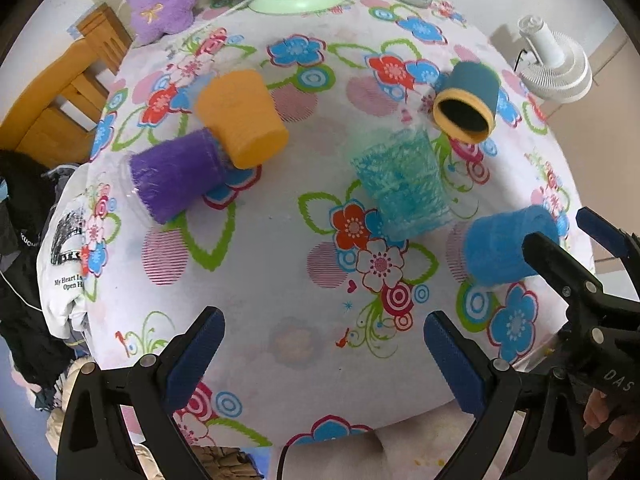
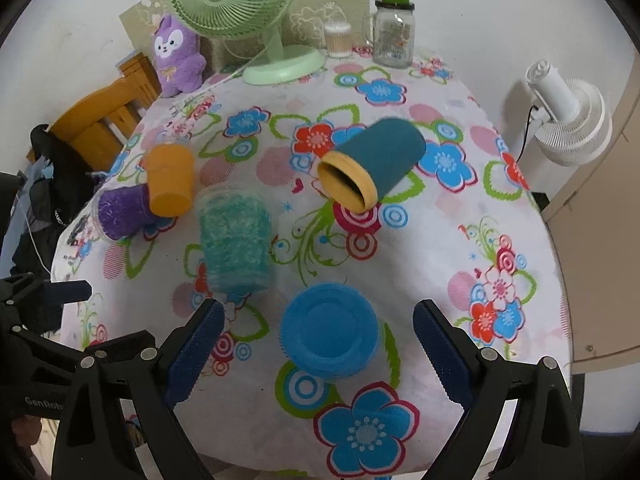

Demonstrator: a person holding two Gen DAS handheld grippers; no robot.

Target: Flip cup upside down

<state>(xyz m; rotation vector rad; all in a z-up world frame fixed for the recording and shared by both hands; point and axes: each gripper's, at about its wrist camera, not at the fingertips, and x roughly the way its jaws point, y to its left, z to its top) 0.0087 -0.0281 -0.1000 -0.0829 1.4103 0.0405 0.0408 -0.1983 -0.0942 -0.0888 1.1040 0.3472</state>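
Observation:
Several fuzzy cups sit on the floral tablecloth (image 1: 280, 264). A bright blue cup (image 2: 330, 330) stands upside down, base up, just ahead of my right gripper (image 2: 318, 346), which is open and empty above it; it also shows in the left wrist view (image 1: 506, 246). A dark teal cup with a yellow rim (image 2: 370, 164) (image 1: 468, 102) lies on its side, mouth toward me. A turquoise cup (image 2: 236, 246) (image 1: 404, 184), an orange cup (image 2: 170, 182) (image 1: 242, 118) and a purple cup (image 2: 122, 210) (image 1: 176, 174) stand further left. My left gripper (image 1: 324, 346) is open and empty over bare cloth.
A green fan (image 2: 240, 12), a purple plush toy (image 2: 178, 56), a glass jar (image 2: 394, 34) and a cotton-swab box (image 2: 338, 40) stand at the table's far edge. A white fan (image 2: 568, 120) is off the right side. A wooden chair (image 2: 104, 124) with clothes is left.

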